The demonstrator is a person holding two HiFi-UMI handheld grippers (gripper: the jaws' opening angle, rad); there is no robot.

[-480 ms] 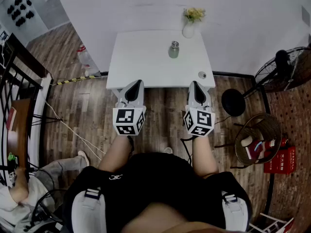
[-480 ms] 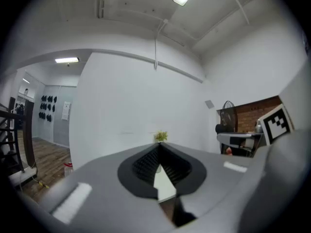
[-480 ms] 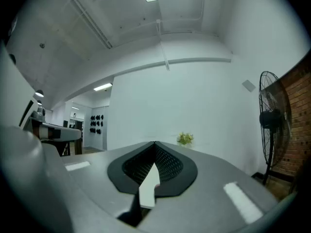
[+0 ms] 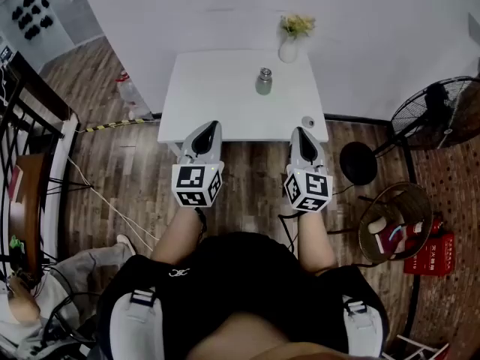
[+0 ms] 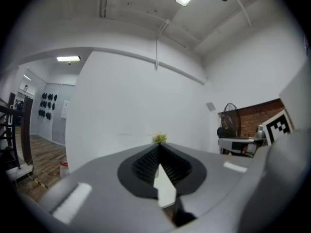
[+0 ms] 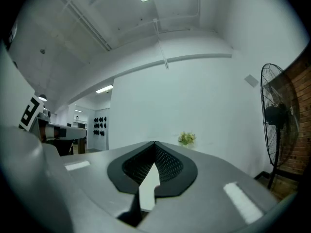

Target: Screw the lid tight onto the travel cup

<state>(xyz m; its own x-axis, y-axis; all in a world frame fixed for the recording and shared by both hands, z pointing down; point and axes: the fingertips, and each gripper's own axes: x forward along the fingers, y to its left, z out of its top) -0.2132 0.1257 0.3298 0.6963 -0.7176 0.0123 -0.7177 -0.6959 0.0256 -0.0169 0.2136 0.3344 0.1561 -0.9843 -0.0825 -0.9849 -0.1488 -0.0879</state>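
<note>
Where containers were concerned, a small white ceramic vase (image 4: 289, 49) was noted at the far edge of the white rectangular table (image 4: 217, 107), with a sprig of yellow-green flowers (image 4: 298, 23) standing in it. A round wicker basket (image 4: 396, 187) was recorded on the wooden floor to the right of the table; red-and-white items (image 4: 390, 235) lay in it, and their nature could not be made out.

The small silver metal travel cup (image 4: 264, 81) was found upright toward the far middle of the table, near the vase but apart from it. Its top appeared darker than its body; whether it stood open could not be determined. The small round grey lid (image 4: 307, 121) lay flat near the table's near right corner, well apart from the cup.

Both grippers were held level and side by side, pointed toward the wall, on forearms extended from the body. The left gripper (image 4: 214, 125) was placed at the near edge of the table toward its left side. The right gripper (image 4: 300, 130) was placed at the near edge close to the lid, not touching it. The jaws of each were seen pressed together, with nothing between them.
</note>
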